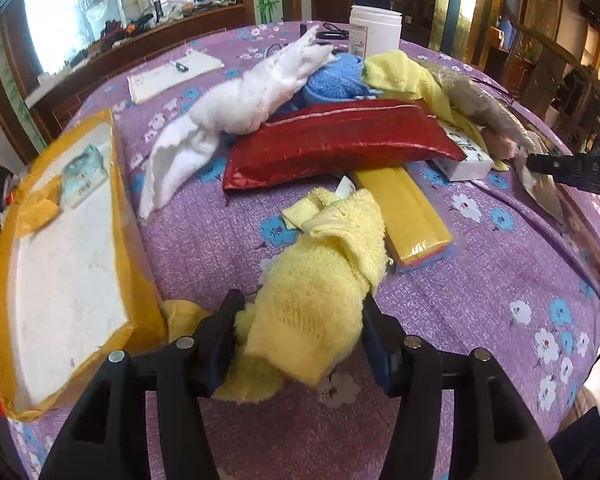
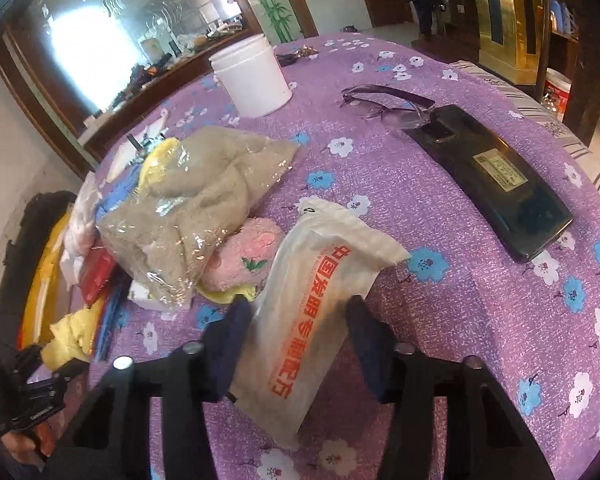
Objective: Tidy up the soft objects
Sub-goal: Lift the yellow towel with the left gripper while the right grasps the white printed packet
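Item one: my left claw (image 1: 300, 344) is gripping the yellow towel (image 1: 320, 280) on the purple floral surface (image 1: 480, 280). Item two: my right claw (image 2: 296, 344) is gripping the white packet (image 2: 320, 300), beside the bagged beige towel (image 2: 204, 208).

Each black tool (image 1: 300, 344) has blue pads and silver screws.

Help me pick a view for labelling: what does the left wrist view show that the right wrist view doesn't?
Only left: left gripper closed on a yellow towel, a white towel, and a foam box.
Only right: right gripper astride a white pouch, glasses, and a phone.
Both: white jar, red cushion, beige bagged towel, purple cloth.
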